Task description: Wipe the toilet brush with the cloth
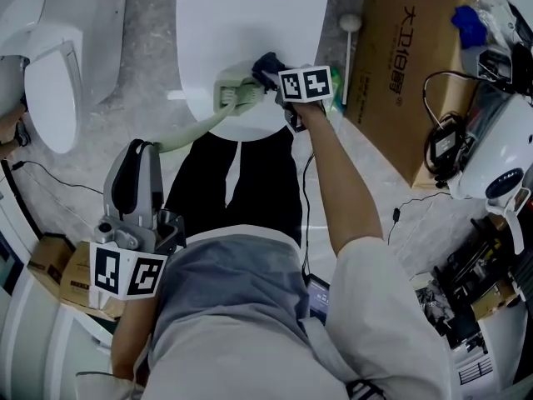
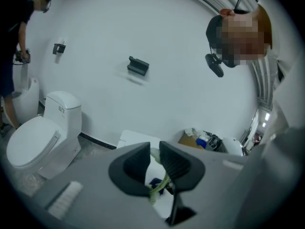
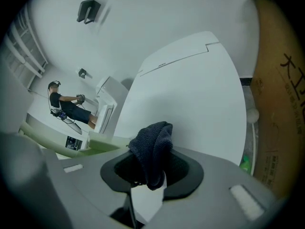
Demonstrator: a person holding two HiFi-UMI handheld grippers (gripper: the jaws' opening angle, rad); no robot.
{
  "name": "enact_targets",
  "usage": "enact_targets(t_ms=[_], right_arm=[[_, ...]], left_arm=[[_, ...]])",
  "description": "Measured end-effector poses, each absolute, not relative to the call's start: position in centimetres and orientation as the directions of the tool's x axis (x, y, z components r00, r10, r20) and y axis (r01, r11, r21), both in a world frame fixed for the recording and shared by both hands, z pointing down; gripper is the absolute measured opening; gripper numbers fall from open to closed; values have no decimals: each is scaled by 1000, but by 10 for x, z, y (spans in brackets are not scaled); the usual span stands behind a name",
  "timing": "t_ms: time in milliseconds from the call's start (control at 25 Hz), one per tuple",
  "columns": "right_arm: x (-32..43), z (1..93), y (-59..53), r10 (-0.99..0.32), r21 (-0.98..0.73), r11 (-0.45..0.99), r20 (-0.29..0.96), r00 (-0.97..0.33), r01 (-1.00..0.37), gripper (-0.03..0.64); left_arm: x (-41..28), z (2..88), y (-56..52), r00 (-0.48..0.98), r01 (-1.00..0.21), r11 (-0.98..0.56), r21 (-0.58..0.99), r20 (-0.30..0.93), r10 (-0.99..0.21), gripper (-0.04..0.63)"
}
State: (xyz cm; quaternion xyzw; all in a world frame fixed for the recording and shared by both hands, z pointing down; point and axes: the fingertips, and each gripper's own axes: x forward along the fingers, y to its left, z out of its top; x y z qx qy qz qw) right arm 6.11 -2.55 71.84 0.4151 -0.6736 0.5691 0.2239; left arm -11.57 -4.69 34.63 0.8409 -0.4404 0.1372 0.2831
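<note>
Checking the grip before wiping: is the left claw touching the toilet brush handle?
Touching. The left gripper view shows the toilet brush handle pinched in the left claw, both jaws against it.

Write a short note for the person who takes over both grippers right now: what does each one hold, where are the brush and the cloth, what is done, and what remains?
Left gripper: shut on the pale green handle of the toilet brush.
Right gripper: shut on the dark blue cloth.
Position: the brush head is over the closed white toilet lid. The cloth is right beside it; contact is not certain.
Done: both things are in the grippers and held close together.
Left: wipe the brush head and the handle. How much is already wiped cannot be told.
</note>
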Motion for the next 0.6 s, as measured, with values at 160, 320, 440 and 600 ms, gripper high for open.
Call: enact_targets(t_ms=[160, 320, 440, 600], right_arm=[[65, 720, -18, -317, -581, -17, 775, -547, -814, 112], [69, 719, -9, -328, -577, -40, 779, -535, -816, 112], [70, 719, -3, -333, -575, -53, 781, -528, -816, 112], [71, 720, 4, -332, -572, -57, 784, -525, -818, 112]], left_arm=[[-115, 347, -48, 576, -818, -454, 354, 482, -661, 0], [-113, 345, -48, 573, -819, -454, 350, 483, -662, 0], [-112, 345, -49, 573, -820, -454, 348, 484, -662, 0], [-112, 345, -50, 571, -821, -455, 345, 484, -663, 0]])
